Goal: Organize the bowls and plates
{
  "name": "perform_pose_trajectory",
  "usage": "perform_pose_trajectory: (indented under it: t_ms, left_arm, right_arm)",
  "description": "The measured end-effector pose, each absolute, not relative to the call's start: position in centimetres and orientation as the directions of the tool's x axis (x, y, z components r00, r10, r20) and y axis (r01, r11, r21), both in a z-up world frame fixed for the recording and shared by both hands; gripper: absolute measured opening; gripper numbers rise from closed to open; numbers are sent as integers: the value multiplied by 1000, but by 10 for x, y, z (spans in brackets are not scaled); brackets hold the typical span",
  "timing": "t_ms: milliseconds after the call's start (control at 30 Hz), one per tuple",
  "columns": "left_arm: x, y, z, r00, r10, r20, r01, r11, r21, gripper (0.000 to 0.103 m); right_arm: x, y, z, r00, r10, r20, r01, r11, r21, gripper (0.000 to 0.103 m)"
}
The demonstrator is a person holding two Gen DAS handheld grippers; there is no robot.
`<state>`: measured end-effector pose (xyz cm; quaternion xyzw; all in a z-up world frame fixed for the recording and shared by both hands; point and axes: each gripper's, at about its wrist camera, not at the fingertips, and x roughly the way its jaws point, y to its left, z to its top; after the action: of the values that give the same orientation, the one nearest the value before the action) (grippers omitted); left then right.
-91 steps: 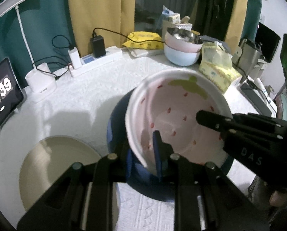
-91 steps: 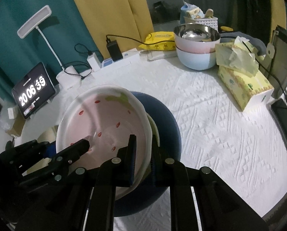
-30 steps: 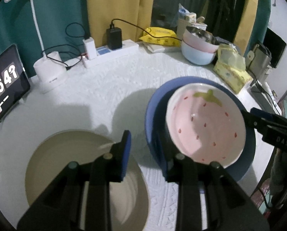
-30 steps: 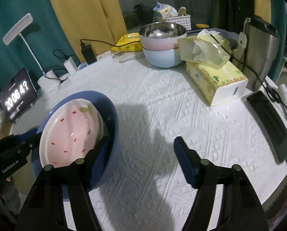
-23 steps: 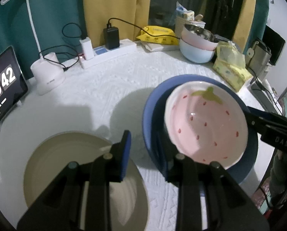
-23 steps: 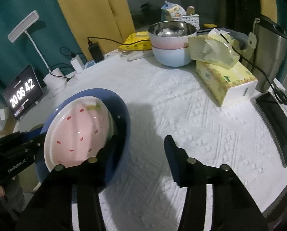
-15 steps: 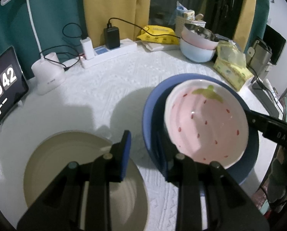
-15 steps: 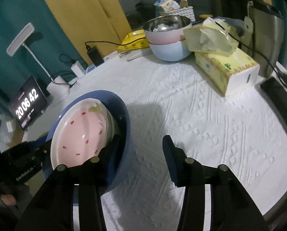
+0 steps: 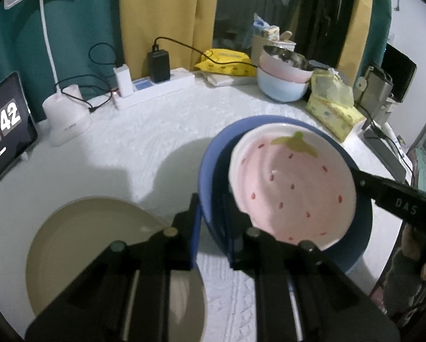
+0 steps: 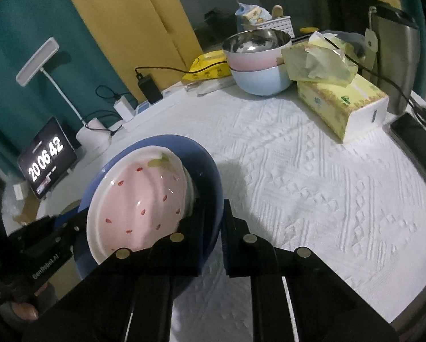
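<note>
A round table under a white textured cloth (image 10: 312, 171) stands before teal and yellow curtains. The largest dish on it is the blue plate (image 9: 210, 171), and the other things are placed from it. A beige plate (image 9: 78, 239) lies flat just beside its left edge, near the table's front rim. Nested in the blue plate sits a pink strawberry bowl (image 9: 292, 188), tilted, its mouth facing up and toward the left camera and its green leaf mark pointing to the table's far side. Well beyond the blue plate, at the far right, a steel bowl rests stacked in a pink and a pale blue bowl (image 10: 260, 65), upright. The left gripper (image 9: 211, 228) straddles the blue plate's near-left rim, jaws closed on it; the right gripper (image 10: 211, 236) likewise pinches the opposite rim.
</note>
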<state>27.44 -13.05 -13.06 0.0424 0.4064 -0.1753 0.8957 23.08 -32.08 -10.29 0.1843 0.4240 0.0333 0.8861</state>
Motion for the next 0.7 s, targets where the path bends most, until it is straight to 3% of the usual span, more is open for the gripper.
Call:
perform_pose_trajectory:
  t_ms: [700]
  left_arm:
    - [263,-132,-117,635,-277,-721,344,937,-58,13]
  right_arm:
    - [223,-318,-88,662,167,-730,120,939,323,10]
